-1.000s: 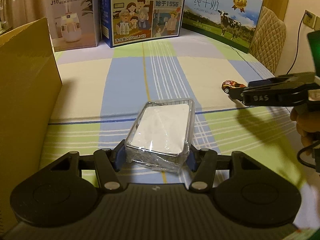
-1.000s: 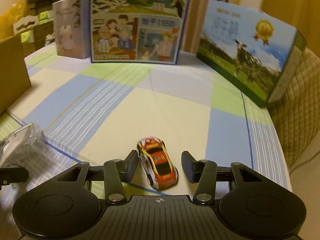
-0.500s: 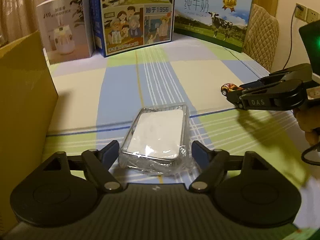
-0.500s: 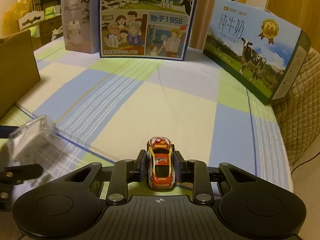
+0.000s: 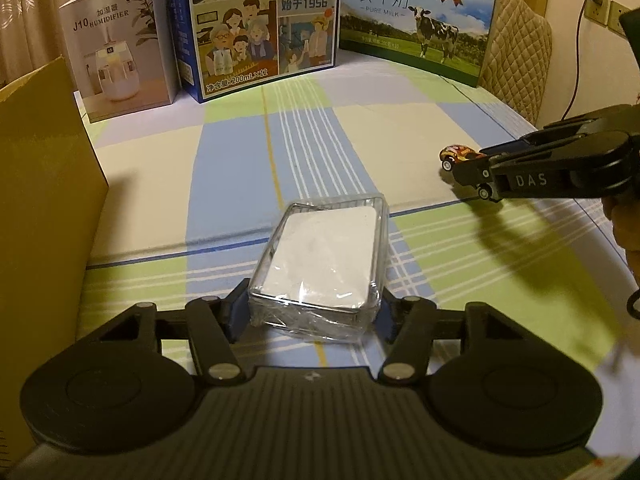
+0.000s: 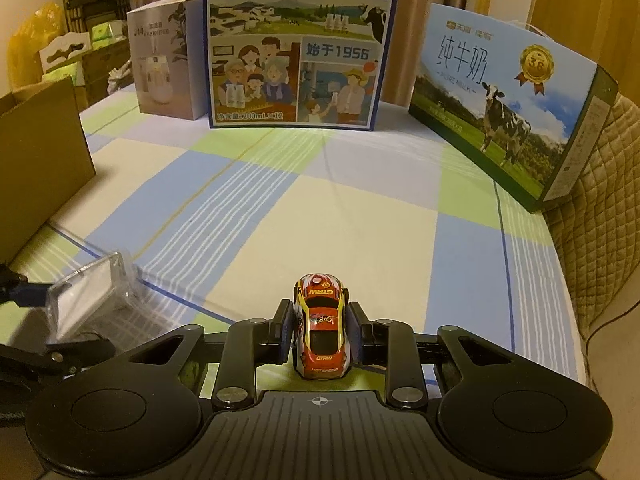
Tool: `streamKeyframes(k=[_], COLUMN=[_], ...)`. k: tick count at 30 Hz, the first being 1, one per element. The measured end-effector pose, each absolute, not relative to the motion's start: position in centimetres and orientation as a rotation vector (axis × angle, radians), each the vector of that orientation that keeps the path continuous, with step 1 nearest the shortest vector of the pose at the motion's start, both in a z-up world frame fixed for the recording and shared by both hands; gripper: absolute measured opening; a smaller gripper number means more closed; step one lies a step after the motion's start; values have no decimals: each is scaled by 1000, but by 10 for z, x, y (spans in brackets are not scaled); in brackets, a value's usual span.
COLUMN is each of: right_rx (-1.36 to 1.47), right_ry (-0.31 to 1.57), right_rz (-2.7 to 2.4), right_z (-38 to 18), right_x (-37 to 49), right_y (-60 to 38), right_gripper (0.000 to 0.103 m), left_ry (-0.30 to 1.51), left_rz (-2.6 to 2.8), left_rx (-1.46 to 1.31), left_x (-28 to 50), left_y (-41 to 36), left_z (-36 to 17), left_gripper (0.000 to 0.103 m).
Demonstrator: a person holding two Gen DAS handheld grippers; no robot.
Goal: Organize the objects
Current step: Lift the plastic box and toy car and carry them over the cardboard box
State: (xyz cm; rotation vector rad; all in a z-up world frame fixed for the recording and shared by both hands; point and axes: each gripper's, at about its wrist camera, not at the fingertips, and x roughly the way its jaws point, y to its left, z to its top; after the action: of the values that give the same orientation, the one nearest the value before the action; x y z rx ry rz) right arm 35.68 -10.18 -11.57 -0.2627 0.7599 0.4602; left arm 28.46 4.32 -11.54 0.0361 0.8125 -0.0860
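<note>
A clear plastic box [image 5: 324, 252] with a white block inside, wrapped in film, lies on the checked tablecloth [image 5: 360, 140]. My left gripper [image 5: 310, 304] straddles its near end. The jaws are closing and both pads press its sides. To its right a small red and yellow toy car [image 6: 320, 336] stands on the cloth, nose pointing away. My right gripper [image 6: 320, 320] is shut on the car's flanks. The left wrist view shows that car [image 5: 456, 154] at the right gripper's tip. The right wrist view shows the box [image 6: 88, 296] at lower left.
A tall brown cardboard carton [image 5: 40, 200] stands along the left edge. At the back stand a humidifier box [image 5: 120, 48], a blue milk carton [image 5: 260, 28] and a green milk carton [image 5: 416, 20]. A quilted chair back [image 5: 516, 48] is beyond the right edge.
The left jaws spread off the clear box half a second ago and have come back onto its sides. The right jaws closed on the toy car, which turned straight between them.
</note>
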Motion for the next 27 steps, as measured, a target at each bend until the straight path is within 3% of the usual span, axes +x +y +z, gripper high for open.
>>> streamKeyframes(k=[27], right_rx=[-54], right_ry=[787], right_rz=[356], right_z=[-66], right_x=[244], right_y=[-132], right_gripper=[25], left_ry=[780], left_rz=[-132], left_rx=[-35], left_x=[238], left_y=[30], left_z=[-80], left_gripper=[52])
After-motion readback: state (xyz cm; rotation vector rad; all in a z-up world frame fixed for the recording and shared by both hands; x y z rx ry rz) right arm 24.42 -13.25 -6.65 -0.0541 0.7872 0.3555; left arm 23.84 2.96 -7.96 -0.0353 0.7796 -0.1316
